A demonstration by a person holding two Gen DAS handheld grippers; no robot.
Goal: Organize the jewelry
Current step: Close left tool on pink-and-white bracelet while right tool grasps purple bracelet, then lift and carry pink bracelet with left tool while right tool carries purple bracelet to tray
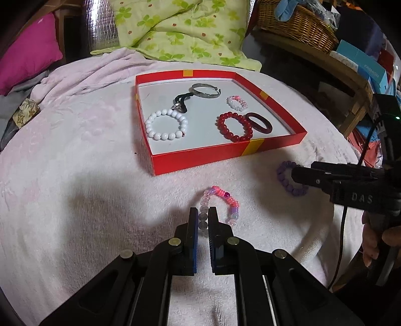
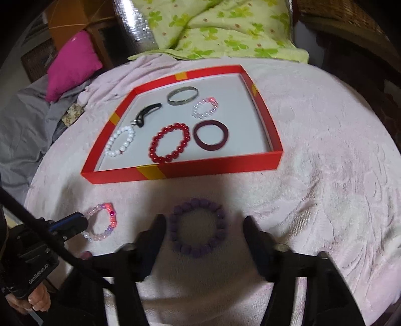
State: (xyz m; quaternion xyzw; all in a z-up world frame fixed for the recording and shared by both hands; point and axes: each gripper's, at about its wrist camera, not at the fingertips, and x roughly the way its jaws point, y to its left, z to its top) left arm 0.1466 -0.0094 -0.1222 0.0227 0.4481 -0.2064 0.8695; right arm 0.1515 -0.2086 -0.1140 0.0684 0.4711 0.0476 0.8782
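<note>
A pink and clear bead bracelet (image 1: pixel 225 198) lies on the pale pink towel (image 1: pixel 87 200) in front of the red box (image 1: pixel 200 156). My left gripper (image 1: pixel 203 215) is shut on its near clear beads. To the right, a purple bead bracelet (image 2: pixel 195 250) rests flat on the towel between the spread fingers of my right gripper (image 2: pixel 204 218), which is open and not touching it. In the left wrist view the purple bracelet (image 1: pixel 282 175) is partly hidden behind the right gripper (image 1: pixel 300 175). The left gripper (image 2: pixel 75 223) shows at the lower left of the right wrist view, on the pink bracelet (image 2: pixel 111 218).
The box holds a white bead bracelet (image 1: pixel 166 124), a red bead bracelet (image 1: pixel 234 126), a maroon bangle (image 1: pixel 259 123), a silver bangle (image 1: pixel 205 90), a small pink-white bracelet (image 1: pixel 236 102) and a black cord (image 1: pixel 181 102). A green quilt (image 1: pixel 185 27), magenta pillow (image 1: pixel 30 52) and wicker basket (image 1: pixel 295 22) lie beyond.
</note>
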